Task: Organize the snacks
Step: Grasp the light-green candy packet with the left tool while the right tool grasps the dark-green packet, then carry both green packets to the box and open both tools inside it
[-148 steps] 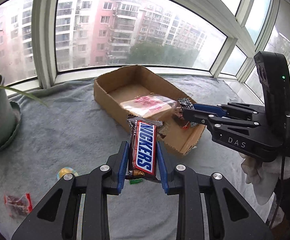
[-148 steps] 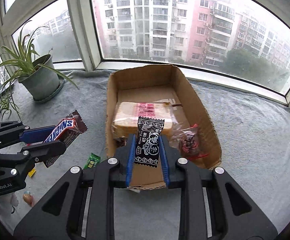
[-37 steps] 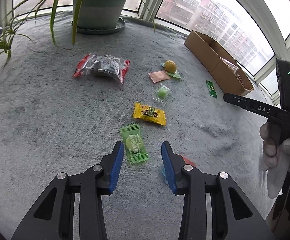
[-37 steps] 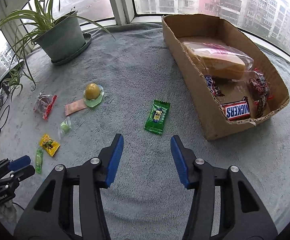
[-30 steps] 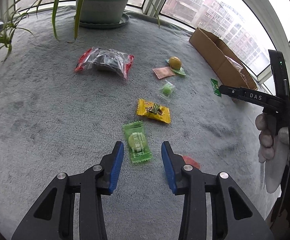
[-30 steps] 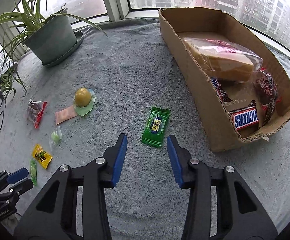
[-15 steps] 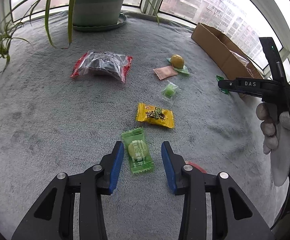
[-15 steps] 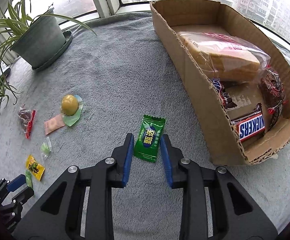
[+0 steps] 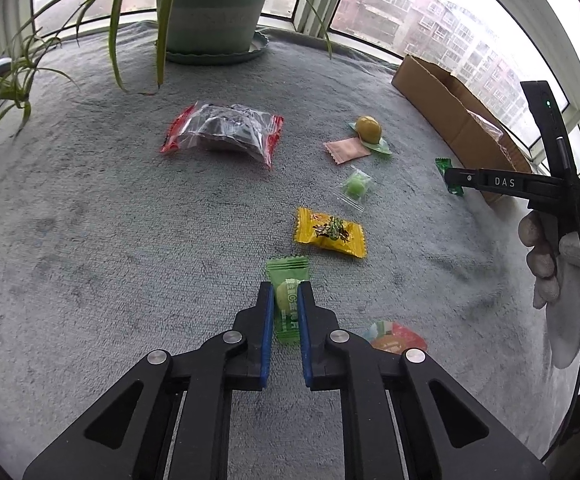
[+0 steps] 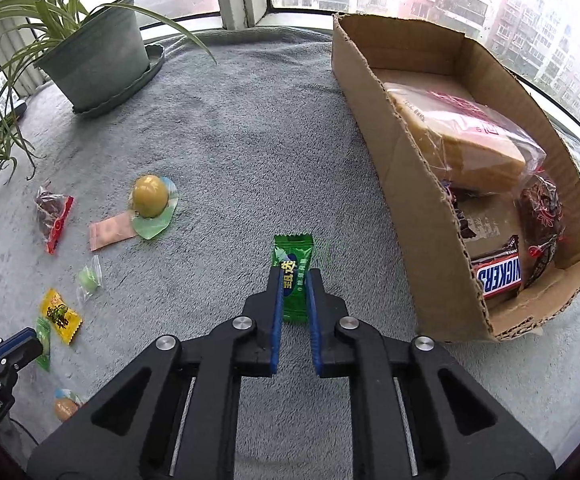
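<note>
Green sweets are clamped in my left tool (image 9: 283, 300) and right tool (image 10: 294, 284) (both pinched); next, lift toward the box (image 10: 418, 208).

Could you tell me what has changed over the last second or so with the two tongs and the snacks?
Both tongs closed from open. The left tongs shut on the pale green candy; the right tongs edged forward and shut on the dark green candy. Both candies still lie on the grey cloth. The cardboard box, the yellow candy and the other loose snacks stayed put.
</note>
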Action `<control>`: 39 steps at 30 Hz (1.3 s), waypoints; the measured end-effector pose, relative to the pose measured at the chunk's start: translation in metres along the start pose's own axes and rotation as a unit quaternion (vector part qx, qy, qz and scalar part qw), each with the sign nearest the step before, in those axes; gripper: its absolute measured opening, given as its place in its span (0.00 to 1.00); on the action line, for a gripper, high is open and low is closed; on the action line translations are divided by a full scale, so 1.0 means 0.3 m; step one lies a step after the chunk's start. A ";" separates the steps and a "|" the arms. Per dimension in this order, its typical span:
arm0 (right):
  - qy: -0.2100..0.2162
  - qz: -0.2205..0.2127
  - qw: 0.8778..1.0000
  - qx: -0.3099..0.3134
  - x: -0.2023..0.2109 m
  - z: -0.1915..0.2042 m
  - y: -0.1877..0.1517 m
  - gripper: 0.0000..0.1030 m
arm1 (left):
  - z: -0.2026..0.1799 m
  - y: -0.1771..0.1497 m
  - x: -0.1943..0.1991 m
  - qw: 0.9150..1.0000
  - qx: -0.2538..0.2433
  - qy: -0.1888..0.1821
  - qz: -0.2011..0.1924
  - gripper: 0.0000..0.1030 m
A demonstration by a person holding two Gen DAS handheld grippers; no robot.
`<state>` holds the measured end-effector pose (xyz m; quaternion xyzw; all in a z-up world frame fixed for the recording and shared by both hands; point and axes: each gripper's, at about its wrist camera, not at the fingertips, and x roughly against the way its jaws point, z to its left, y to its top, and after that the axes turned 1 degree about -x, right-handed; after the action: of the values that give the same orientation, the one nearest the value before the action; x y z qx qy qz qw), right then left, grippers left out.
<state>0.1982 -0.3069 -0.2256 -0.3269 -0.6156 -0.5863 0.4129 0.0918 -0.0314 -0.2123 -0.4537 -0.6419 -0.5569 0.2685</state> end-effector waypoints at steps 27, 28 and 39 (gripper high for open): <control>-0.006 0.032 0.999 0.034 -0.039 0.014 0.016 0.24 | -0.051 0.028 -0.031 0.997 -0.065 0.028 0.039 0.18; -0.005 0.033 0.999 0.037 -0.038 0.016 0.016 0.23 | -0.050 0.028 -0.031 0.997 -0.064 0.027 0.040 0.18; 0.023 0.019 0.999 0.022 0.014 -0.006 0.002 0.20 | -0.025 0.023 -0.001 0.998 -0.040 0.016 0.034 0.17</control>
<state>0.1970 -0.3091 -0.2215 -0.3156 -0.6128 -0.5718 0.4449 0.0968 -0.0388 -0.2076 -0.4767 -0.5984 -0.5801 0.2795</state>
